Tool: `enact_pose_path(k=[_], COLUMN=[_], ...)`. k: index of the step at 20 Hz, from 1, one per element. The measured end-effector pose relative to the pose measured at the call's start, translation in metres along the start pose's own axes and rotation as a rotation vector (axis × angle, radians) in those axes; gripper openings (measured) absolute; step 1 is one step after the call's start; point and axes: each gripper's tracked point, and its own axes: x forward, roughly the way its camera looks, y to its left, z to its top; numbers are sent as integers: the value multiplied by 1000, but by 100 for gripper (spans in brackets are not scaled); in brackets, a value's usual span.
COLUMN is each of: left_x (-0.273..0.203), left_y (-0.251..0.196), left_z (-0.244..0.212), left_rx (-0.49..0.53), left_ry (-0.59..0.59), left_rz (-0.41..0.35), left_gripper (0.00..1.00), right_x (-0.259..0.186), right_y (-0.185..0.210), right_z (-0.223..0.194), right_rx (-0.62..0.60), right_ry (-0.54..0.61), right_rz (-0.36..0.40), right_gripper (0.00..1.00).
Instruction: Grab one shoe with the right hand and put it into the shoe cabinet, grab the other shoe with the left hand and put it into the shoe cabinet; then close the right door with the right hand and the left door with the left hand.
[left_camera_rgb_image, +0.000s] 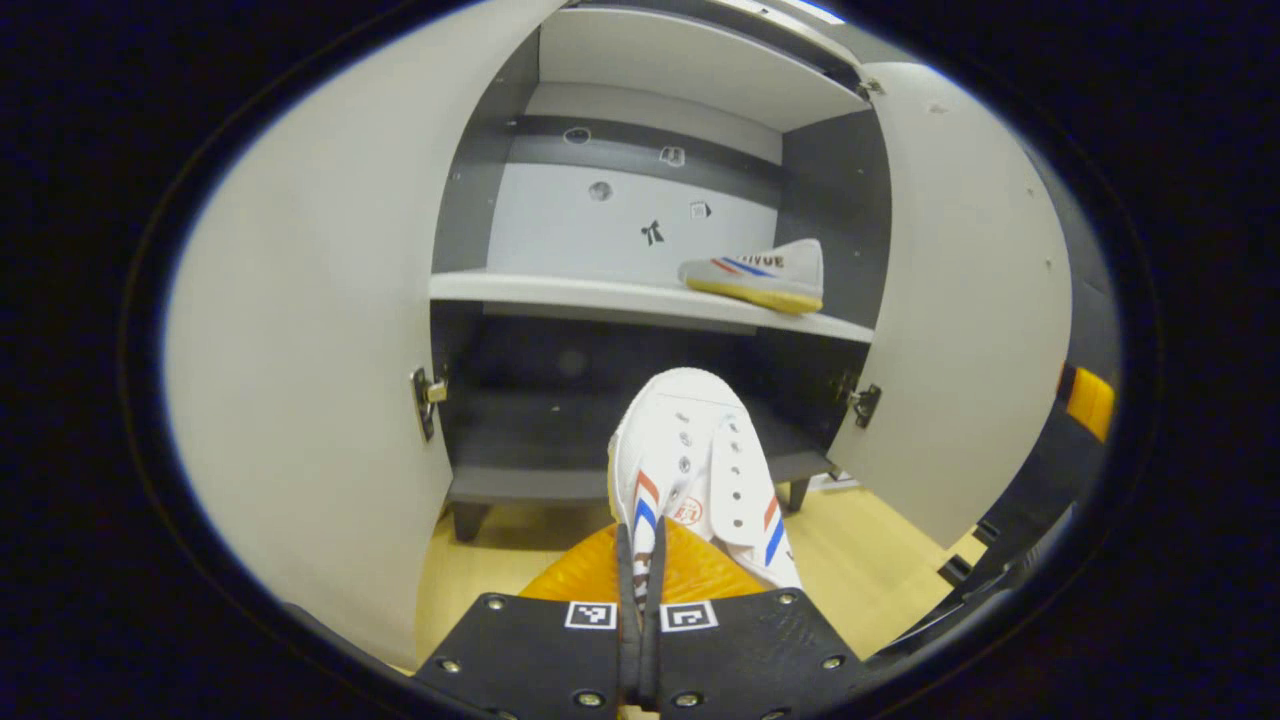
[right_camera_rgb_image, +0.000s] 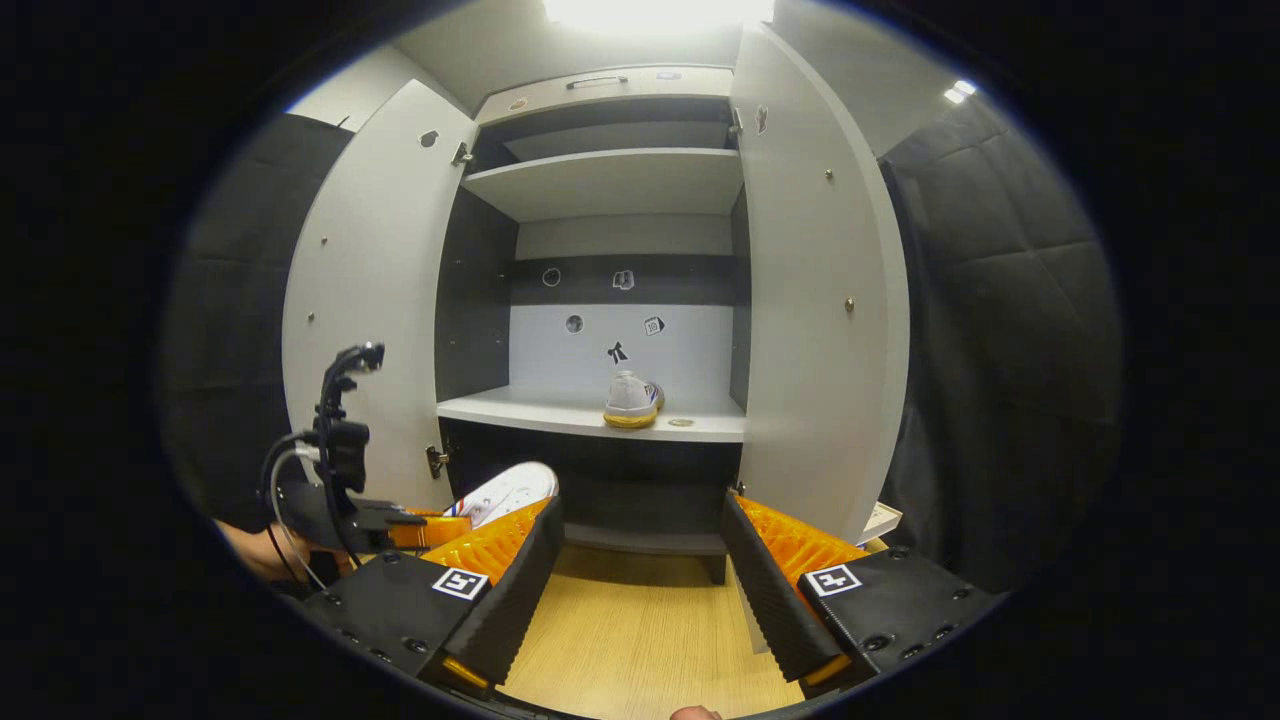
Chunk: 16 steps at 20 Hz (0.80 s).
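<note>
While the first shoe (left_camera_rgb_image: 760, 273) sits on the middle shelf (left_camera_rgb_image: 560, 291) at upper right, we carry the second shoe (left_camera_rgb_image: 700, 470) at frame centre, our left gripper (left_camera_rgb_image: 641, 560) pinched tight on its side to lift it in. Our right gripper (right_camera_rgb_image: 640, 560) hangs wide, empty, low in its view, free for the right door (right_camera_rgb_image: 820, 300).

the shoe on the shelf (left_camera_rgb_image: 765, 273) has dark block letters printed along its side, above the red and blue stripes, but only a piece like "ivue" comes through in the left gripper view, so i wouldn't trust it. the held shoe (left_camera_rgb_image: 700, 470) carries a small round red logo by the lace holes, too tiny to read. the little stickers (right_camera_rgb_image: 652, 325) on the cabinet's back panel are just blurry shapes, nothing legible there either.
</note>
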Motion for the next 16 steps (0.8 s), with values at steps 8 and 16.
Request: enact_pose_path(k=[8, 16], left_x=[7, 0], left_y=[1, 2], left_z=[0, -1], left_rx=[-11, -48], left_ry=[-215, -197], left_rz=[-15, 117], left_gripper=[0, 1], right_x=[-8, -14], right_y=[-2, -20], right_z=[3, -4], right_rx=[1, 7], right_ry=[-8, -2], right_rz=[12, 26], right_gripper=[99, 94])
